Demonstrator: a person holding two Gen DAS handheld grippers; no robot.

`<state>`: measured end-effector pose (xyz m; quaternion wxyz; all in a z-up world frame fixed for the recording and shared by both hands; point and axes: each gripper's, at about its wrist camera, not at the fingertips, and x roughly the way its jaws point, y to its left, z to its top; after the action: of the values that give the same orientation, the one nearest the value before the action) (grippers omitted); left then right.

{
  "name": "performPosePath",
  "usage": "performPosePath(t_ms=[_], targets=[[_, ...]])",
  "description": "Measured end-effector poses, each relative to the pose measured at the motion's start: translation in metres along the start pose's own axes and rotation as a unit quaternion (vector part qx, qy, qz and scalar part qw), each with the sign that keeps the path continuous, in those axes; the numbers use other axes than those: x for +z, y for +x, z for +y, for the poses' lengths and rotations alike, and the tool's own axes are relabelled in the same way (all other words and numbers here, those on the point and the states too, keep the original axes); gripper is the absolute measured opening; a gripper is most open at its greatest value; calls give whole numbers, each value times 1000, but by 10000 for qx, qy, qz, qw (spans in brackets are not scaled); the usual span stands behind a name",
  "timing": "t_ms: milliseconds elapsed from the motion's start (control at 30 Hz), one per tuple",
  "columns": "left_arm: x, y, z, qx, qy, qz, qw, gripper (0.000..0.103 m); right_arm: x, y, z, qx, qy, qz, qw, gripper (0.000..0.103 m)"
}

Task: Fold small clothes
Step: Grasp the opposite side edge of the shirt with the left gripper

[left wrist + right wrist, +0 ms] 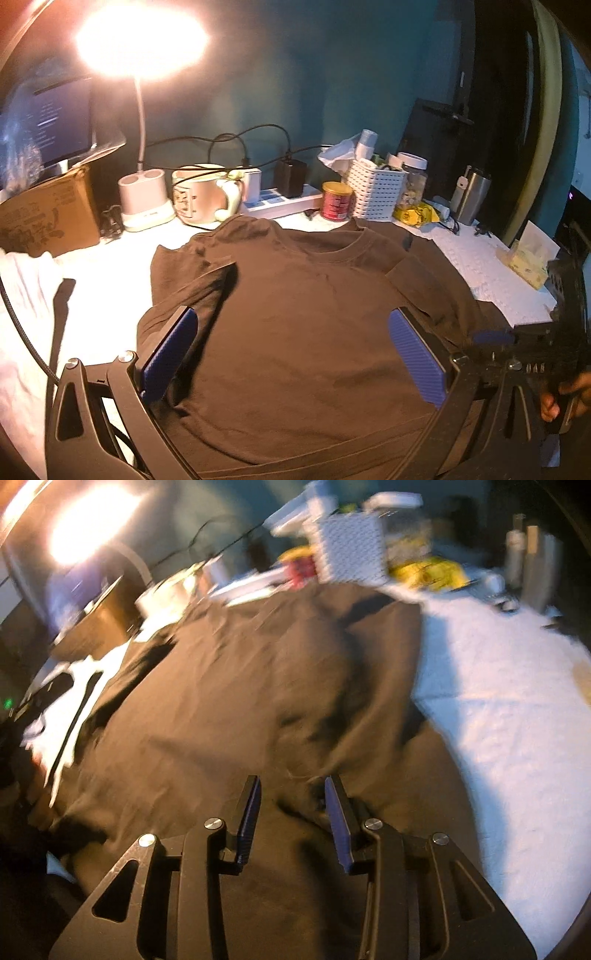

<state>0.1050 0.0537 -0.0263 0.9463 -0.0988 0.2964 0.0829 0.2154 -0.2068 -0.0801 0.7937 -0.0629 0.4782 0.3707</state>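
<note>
- We see a brown T-shirt (295, 325) spread flat on a white table cover (480, 266), neckline toward the cluttered back of the desk and both sleeves folded in over the body.
- Our left gripper (291, 332) hovers above the middle of the shirt with its 2 blue pads (170, 354) spread wide; the chest of the shirt fills the gap between them, and nothing is pinched.
- The left pad sits over the folded-in left sleeve, the right pad just inside the right sleeve fold.
- In the right wrist view, blurred, our right gripper (291, 801) points steeply down at the shirt (221, 701) with its fingers (251, 805) parted about halfway.
- A rumpled ridge of brown cloth lies just ahead of and between those fingertips; the pads do not press on it, so the cloth is loose.
- The white cover (498, 701) shows bare to the right of that gripper, close beside the shirt's edge.
- At the left view's lower right edge, a hand (565, 395) grips the dark body of the right tool.
- Behind the shirt stand a lit desk lamp (144, 110), a mug (203, 195), a red tin (336, 201), a white basket (373, 195) and a steel tumbler (471, 195); a cardboard box (44, 218) sits at the far left.
</note>
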Motion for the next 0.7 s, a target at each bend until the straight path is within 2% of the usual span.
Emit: performPosePath(t_ms=[100, 167, 333, 500, 700], targets=[[-4, 0, 14, 104, -30, 65, 9999, 102, -3, 0, 19, 419, -165, 95, 9989, 38], [-5, 1, 24, 156, 6, 117, 9998, 102, -3, -4, 29, 437, -182, -13, 9989, 38], [-4, 5, 47, 297, 181, 180, 9992, 102, 2, -9, 30, 149, 48, -219, 9996, 39], [-3, 9, 80, 144, -73, 124, 9998, 102, 12, -11, 26, -114, 234, -365, 9990, 39], [-5, 22, 109, 3, -302, 242, 9993, 92, 20, -3, 29, -329, 257, -459, 9981, 44]])
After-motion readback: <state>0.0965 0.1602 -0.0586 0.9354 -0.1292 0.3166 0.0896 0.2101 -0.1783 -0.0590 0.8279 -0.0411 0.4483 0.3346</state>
